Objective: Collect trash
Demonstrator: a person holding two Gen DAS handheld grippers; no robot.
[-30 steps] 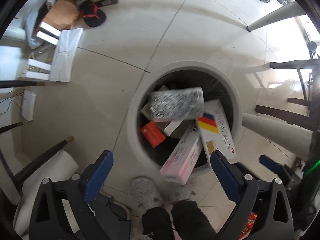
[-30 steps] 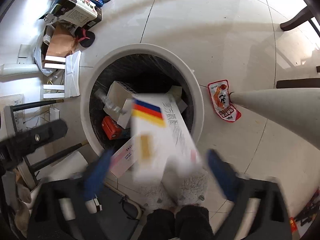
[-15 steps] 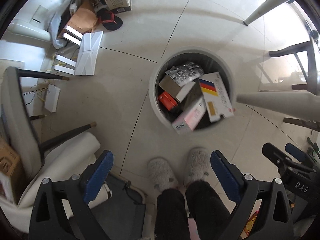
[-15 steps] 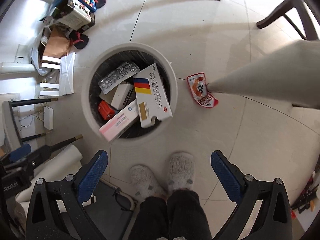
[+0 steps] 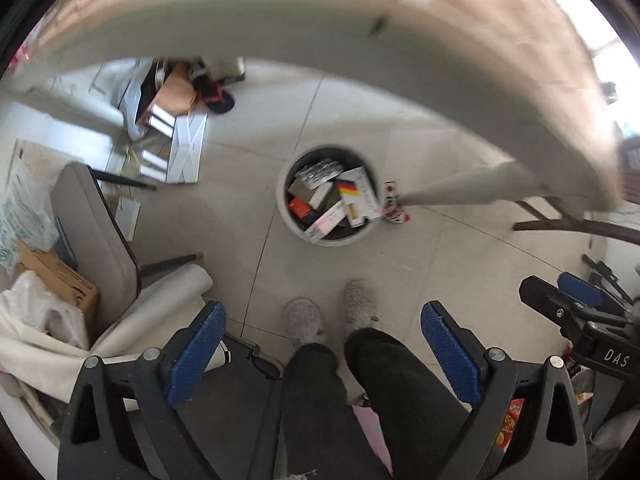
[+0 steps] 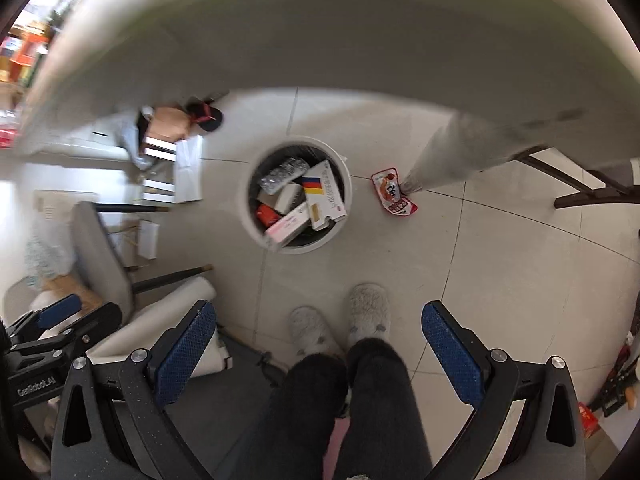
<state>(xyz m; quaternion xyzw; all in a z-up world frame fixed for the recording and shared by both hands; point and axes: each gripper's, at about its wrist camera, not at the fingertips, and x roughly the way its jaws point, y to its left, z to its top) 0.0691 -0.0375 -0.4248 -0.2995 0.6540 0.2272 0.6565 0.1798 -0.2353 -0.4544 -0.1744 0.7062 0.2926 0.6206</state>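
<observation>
A round white trash bin (image 5: 288, 224) (image 6: 245, 216) stands on the tiled floor far below both grippers. It holds several boxes, among them a white box with red and yellow stripes (image 5: 358, 200) (image 6: 323, 196), a pink box (image 6: 288, 226) and a silver blister pack (image 6: 283, 174). A red snack wrapper (image 6: 394, 196) (image 5: 394, 204) lies on the floor right of the bin, by a table leg. My left gripper (image 5: 320, 336) is open and empty. My right gripper (image 6: 320, 336) is open and empty. Both are high above the floor.
A white table edge (image 5: 320, 32) (image 6: 320, 32) fills the top of both views, its leg (image 6: 452, 152) beside the wrapper. A grey chair (image 5: 96, 224) and cardboard clutter (image 5: 176, 96) are at the left. The person's slippered feet (image 6: 344, 324) stand below the bin.
Both grippers have risen well away from the bin, which now looks much smaller. The striped box and blister pack have dropped into the bin. The table edge has come into view.
</observation>
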